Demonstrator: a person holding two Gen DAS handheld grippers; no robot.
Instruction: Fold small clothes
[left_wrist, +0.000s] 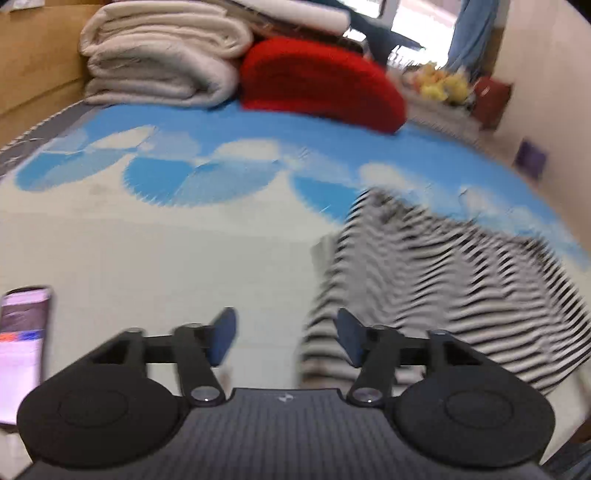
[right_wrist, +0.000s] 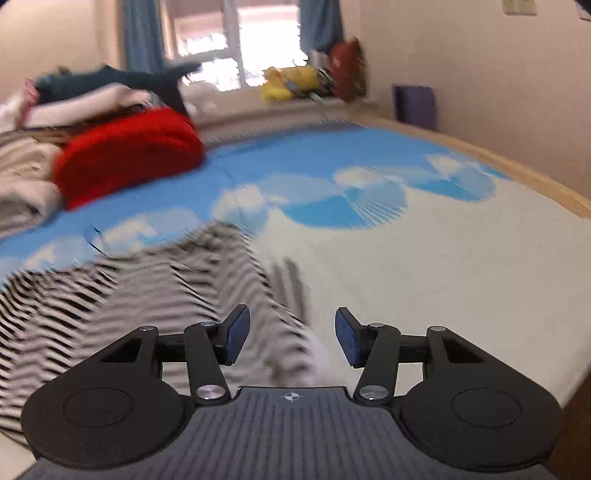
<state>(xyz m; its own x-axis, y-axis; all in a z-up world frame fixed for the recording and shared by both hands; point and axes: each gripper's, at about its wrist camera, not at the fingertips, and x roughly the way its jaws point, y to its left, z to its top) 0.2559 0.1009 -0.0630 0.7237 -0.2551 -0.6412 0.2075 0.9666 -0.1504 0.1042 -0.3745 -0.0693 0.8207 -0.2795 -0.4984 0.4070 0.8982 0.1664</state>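
Observation:
A black-and-white striped garment (left_wrist: 443, 280) lies spread on the bed's blue-and-white sheet (left_wrist: 147, 240), blurred by motion. My left gripper (left_wrist: 286, 341) hovers over the garment's left edge, open, with nothing pressed between its blue pads. In the right wrist view the same striped garment (right_wrist: 129, 299) covers the lower left. My right gripper (right_wrist: 291, 339) stands open above its right edge; a fold of the cloth shows below the gap, and the pads do not press on it.
Folded white blankets (left_wrist: 159, 59) and a red cushion (left_wrist: 321, 81) are piled at the bed's far end. A lit phone (left_wrist: 22, 343) lies at the left. A windowsill with yellow toys (right_wrist: 291, 83) and a wooden bed edge (right_wrist: 535, 177) bound the right.

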